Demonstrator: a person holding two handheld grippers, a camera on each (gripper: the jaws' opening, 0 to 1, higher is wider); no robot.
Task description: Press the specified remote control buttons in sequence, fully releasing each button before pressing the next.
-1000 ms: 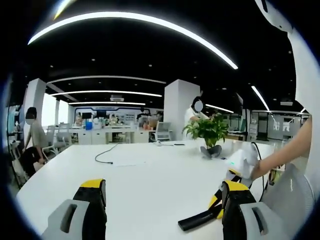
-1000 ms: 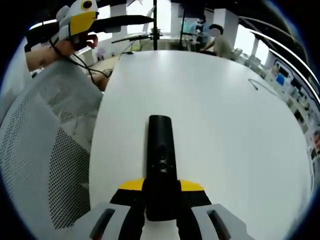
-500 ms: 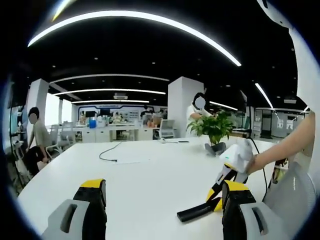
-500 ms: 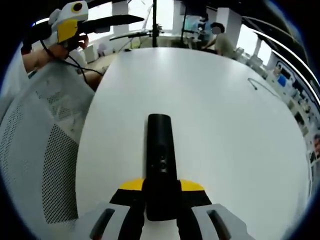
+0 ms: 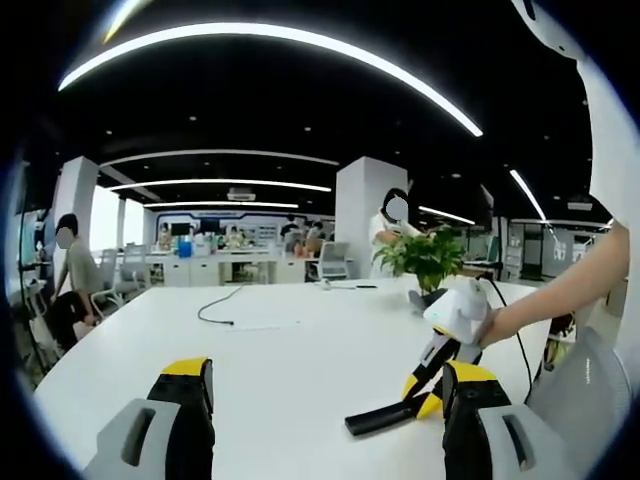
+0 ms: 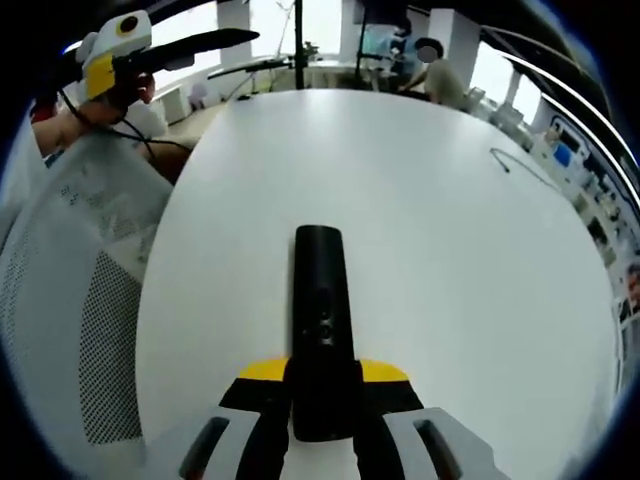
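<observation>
A long black remote control (image 6: 322, 300) points away from me over the white table (image 6: 470, 260), and my right gripper (image 6: 322, 388) is shut on its near end. In the left gripper view the same remote (image 5: 382, 417) hangs low over the table (image 5: 270, 350), held by the right gripper (image 5: 424, 392), which a person's hand brings in from the right. My left gripper (image 5: 325, 400) stands open, its yellow-tipped fingers (image 5: 186, 385) wide apart with nothing between them. The left gripper (image 6: 112, 48) also shows far off at the upper left of the right gripper view.
A grey mesh chair (image 6: 85, 330) stands at the table's edge beside me. A potted plant (image 5: 425, 262) and a thin dark cable (image 5: 215, 311) sit on the far part of the table. People sit and stand at desks behind.
The right gripper with the remote has moved leftward and further in over the table. The left gripper stays open and has barely moved.
</observation>
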